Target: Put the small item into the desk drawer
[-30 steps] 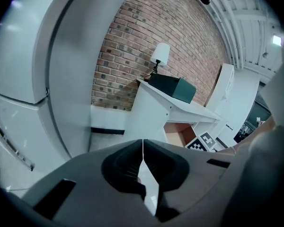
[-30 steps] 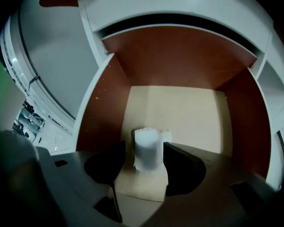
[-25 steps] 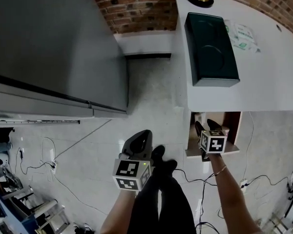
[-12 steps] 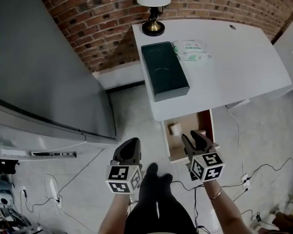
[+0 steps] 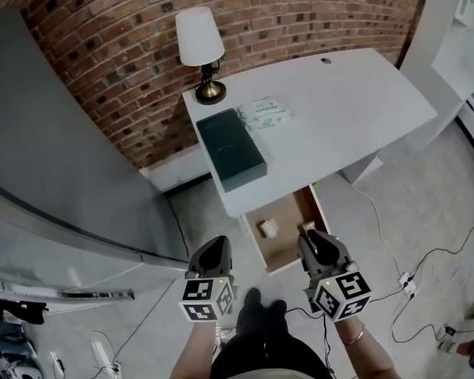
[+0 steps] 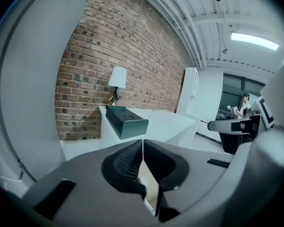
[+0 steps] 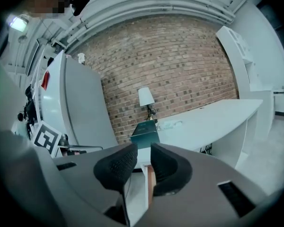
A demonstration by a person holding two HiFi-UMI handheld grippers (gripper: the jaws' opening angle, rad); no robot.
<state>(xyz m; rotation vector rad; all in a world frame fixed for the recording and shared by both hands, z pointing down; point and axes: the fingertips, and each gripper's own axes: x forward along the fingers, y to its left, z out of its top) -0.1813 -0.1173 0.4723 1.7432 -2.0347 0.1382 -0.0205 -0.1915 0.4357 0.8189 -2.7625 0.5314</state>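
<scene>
The wooden desk drawer [image 5: 289, 223] stands pulled out under the white desk [image 5: 340, 109]. A small pale item [image 5: 268, 228] lies in its left half, and a second small thing [image 5: 306, 227] lies by its right wall. My right gripper [image 5: 316, 242] hangs over the drawer's near right corner. Its jaws [image 7: 143, 148] have just been closing to a narrow gap, with nothing between them. My left gripper [image 5: 212, 248] is left of the drawer over the floor. In the left gripper view its pads [image 6: 142, 143] meet and hold nothing.
On the desk stand a lamp [image 5: 199, 42], a dark green box [image 5: 231, 148] and a wipes packet [image 5: 265, 112]. A tall grey cabinet [image 5: 55, 172] fills the left. Cables [image 5: 411, 279] trail on the floor at the right. A brick wall backs the desk.
Both grippers have risen, and the right one has come up out of the drawer with its jaws narrowed. The head view has swung up, so the whole desk now shows.
</scene>
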